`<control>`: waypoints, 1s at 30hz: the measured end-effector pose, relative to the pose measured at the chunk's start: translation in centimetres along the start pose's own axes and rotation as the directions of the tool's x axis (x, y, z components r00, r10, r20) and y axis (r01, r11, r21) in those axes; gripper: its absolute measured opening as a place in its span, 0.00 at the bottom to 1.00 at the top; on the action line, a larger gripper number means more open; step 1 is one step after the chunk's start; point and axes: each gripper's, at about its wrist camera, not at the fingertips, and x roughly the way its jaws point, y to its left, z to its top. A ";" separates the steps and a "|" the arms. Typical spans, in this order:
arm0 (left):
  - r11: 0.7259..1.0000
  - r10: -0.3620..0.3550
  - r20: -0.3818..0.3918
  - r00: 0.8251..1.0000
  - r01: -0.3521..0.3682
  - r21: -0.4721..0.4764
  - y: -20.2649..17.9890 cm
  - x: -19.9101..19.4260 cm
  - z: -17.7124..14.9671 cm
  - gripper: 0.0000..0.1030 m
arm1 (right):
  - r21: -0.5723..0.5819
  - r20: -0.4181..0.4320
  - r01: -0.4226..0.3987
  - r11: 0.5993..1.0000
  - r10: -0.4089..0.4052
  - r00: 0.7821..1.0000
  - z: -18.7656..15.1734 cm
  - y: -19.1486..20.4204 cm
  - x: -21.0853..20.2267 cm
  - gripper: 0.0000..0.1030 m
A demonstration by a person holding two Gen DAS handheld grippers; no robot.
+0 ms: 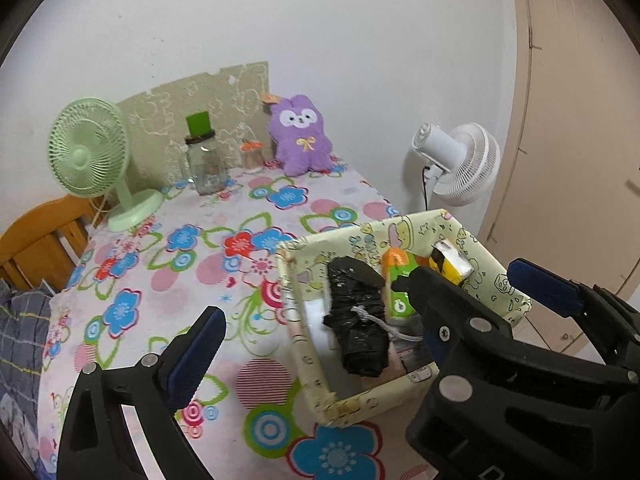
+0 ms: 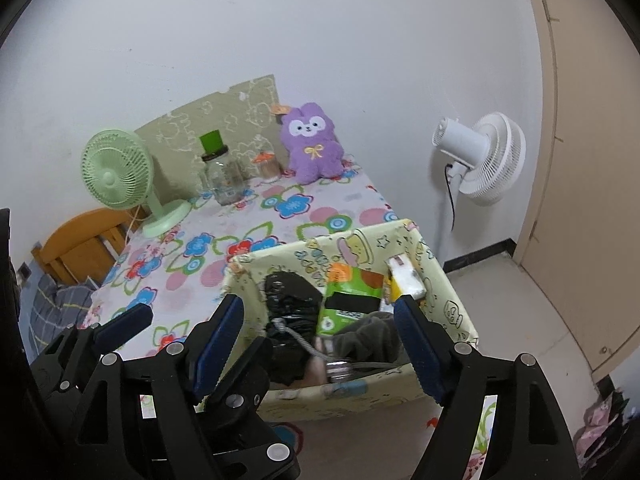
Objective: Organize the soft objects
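Observation:
A purple plush bunny (image 1: 301, 134) sits upright at the table's far edge against the wall; it also shows in the right wrist view (image 2: 313, 143). A pale yellow patterned box (image 1: 304, 344) stands at the table's near right corner, holding a black folded umbrella (image 1: 358, 322), a green tissue pack (image 1: 398, 280) and a yellow-white pack (image 1: 450, 266). My left gripper (image 1: 316, 344) is open and empty, over the box's left wall. My right gripper (image 2: 320, 336) is open and empty above the box (image 2: 452, 300). The right gripper (image 1: 472, 288) also shows in the left wrist view.
A green desk fan (image 1: 90, 152), a glass jar with a green lid (image 1: 204, 156) and a small orange-lidded jar (image 1: 252, 156) stand at the table's back. A white floor fan (image 2: 484, 158) stands right of the table. A wooden chair (image 1: 40, 244) is at the left.

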 end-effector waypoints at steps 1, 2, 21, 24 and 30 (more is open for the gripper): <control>1.000 0.006 0.010 1.000 -0.006 -0.002 0.3 -0.4 0.0 0.98 | -0.006 0.007 -0.003 1.000 0.003 1.000 0.0 0.4 -0.3 0.78; 1.000 0.011 0.017 1.000 -0.011 -0.004 0.5 -0.8 0.0 0.99 | -0.011 0.011 -0.005 1.000 0.005 1.000 0.0 0.7 -0.5 0.78; 0.994 0.086 0.127 0.988 -0.076 -0.085 6.3 -7.3 -0.6 1.00 | -0.087 0.113 -0.036 0.996 0.046 0.993 0.0 6.9 -5.4 0.87; 0.991 0.105 0.141 0.984 -0.092 -0.097 7.3 -8.3 -0.8 1.00 | -0.103 0.122 -0.047 0.994 0.060 0.991 0.0 8.0 -6.0 0.87; 0.982 0.152 0.168 0.974 -0.130 -0.137 9.6 -10.3 -1.1 1.00 | -0.120 0.153 -0.059 0.991 0.077 0.985 -0.1 9.8 -7.2 0.87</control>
